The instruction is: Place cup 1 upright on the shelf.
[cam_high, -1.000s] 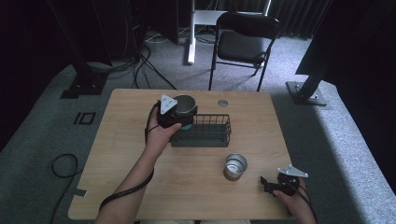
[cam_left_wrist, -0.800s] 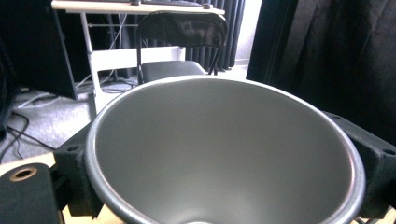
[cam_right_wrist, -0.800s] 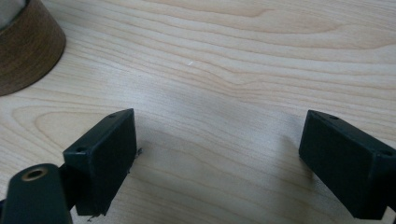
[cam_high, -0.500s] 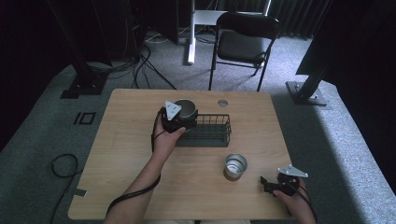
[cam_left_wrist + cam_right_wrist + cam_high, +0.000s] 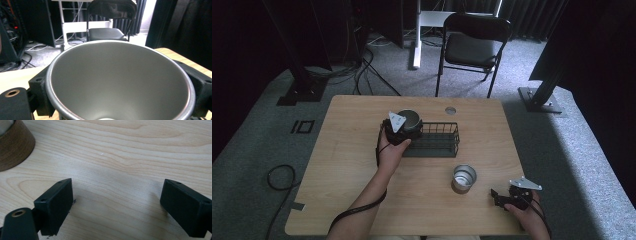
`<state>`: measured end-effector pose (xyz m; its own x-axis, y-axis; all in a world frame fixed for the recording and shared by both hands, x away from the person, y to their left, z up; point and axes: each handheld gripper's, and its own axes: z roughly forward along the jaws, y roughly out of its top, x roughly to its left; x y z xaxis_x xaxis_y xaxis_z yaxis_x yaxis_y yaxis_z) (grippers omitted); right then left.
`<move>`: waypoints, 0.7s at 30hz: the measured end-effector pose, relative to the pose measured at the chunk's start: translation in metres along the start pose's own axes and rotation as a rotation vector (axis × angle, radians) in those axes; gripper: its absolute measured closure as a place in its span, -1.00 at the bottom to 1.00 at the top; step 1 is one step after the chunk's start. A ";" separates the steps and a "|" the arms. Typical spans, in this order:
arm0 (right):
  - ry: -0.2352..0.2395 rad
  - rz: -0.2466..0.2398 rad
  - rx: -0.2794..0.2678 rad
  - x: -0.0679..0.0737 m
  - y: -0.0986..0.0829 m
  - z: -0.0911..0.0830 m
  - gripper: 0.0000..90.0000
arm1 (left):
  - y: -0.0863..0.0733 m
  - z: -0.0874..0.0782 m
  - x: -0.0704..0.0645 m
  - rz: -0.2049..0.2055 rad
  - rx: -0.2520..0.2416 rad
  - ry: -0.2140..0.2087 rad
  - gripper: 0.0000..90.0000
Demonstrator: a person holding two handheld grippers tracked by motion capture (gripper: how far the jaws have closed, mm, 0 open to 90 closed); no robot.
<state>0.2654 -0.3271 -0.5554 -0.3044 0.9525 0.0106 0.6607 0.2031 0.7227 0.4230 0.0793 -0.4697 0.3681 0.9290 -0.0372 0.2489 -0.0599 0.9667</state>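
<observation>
At the far middle of a pale wooden table (image 5: 342, 165), the left tongs (image 5: 408, 129) are clamped on a grey metal cup (image 5: 408, 119), one black jaw pressed to each side of its wall, as the left gripper view shows from just above the open mouth. The cup is held upright at the left end of a black wire basket (image 5: 437, 140), touching or just over its rim; whether it rests on anything cannot be told. The person's left hand (image 5: 391, 150) grips the tool from the near side, the forearm running in from the bottom edge with a black cable trailing beside it.

Nearer the person, a second metal cup (image 5: 463, 177) stands upright on the table, set in a brown wooden ring, well apart from the basket. At the table's near right corner, the right tongs (image 5: 497, 197) lie low over the wood with their jaws spread wide and nothing between them; the right hand (image 5: 527, 212) holds them, a grey three-cornered plate on top. In the right gripper view the brown ring (image 5: 13, 145) sits at the upper left. A black folding chair (image 5: 474, 42) stands on the grey carpet beyond the table.
</observation>
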 end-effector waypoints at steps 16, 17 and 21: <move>0.000 0.000 0.000 0.000 0.000 0.000 -0.76 | -0.007 0.001 -0.001 0.024 0.021 -0.004 -0.79; 0.000 0.000 0.000 0.000 0.000 0.000 -0.76 | -0.007 0.001 -0.001 0.024 0.021 -0.004 -0.79; 0.000 -0.001 0.000 0.000 0.000 0.000 -0.76 | -0.007 -0.002 -0.001 0.049 0.030 0.008 -0.82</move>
<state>0.2654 -0.3271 -0.5554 -0.3048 0.9523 0.0103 0.6606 0.2036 0.7226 0.4196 0.0794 -0.4760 0.3735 0.9275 0.0126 0.2572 -0.1166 0.9593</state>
